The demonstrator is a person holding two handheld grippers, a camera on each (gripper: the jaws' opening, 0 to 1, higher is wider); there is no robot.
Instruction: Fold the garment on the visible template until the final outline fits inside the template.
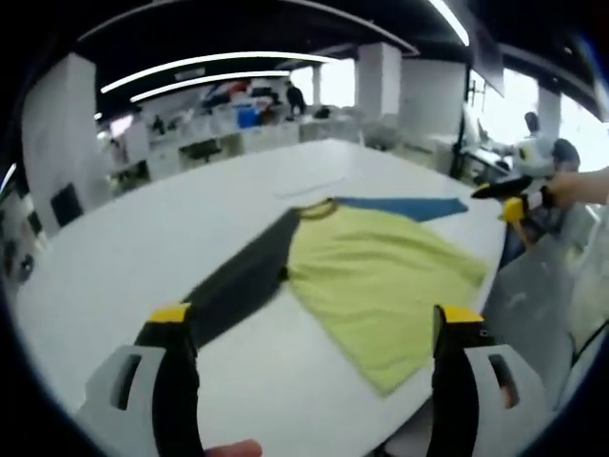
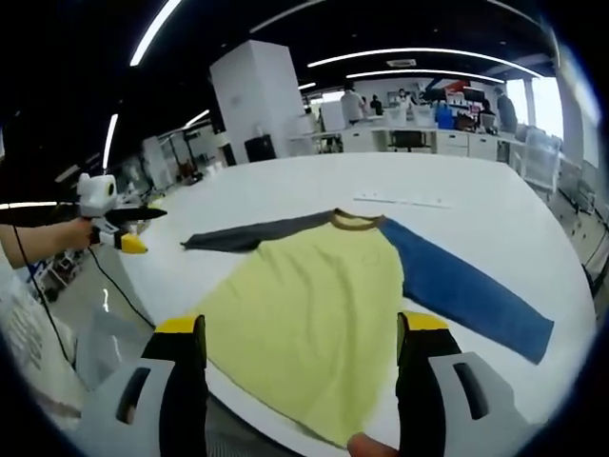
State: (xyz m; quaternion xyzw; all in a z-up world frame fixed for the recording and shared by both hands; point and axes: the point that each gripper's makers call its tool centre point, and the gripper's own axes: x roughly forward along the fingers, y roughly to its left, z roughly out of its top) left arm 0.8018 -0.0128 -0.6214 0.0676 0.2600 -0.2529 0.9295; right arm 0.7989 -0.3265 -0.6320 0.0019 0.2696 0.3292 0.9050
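Across a broad white table [image 2: 495, 205] in an open-plan office, yellow-bodied shirt with one grey and one blue sleeve [image 2: 314, 295] lying flat, collar pointing away, sleeves spread sideways, possibly a faint template outline [image 2: 404, 201] beyond, left gripper [image 1: 314, 328] and right gripper [image 2: 302, 333] both gaping, holding nothing.

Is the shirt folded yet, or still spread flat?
Spread flat. The shirt lies open on the table, grey sleeve and blue sleeve both stretched outward, no fold visible.

You have the garment [image 2: 314, 305] lying flat and unfolded ahead of your right gripper's open fingers [image 2: 181, 367]: yellow body, dark grey sleeve stretched left, blue sleeve right, brown collar at the far end.
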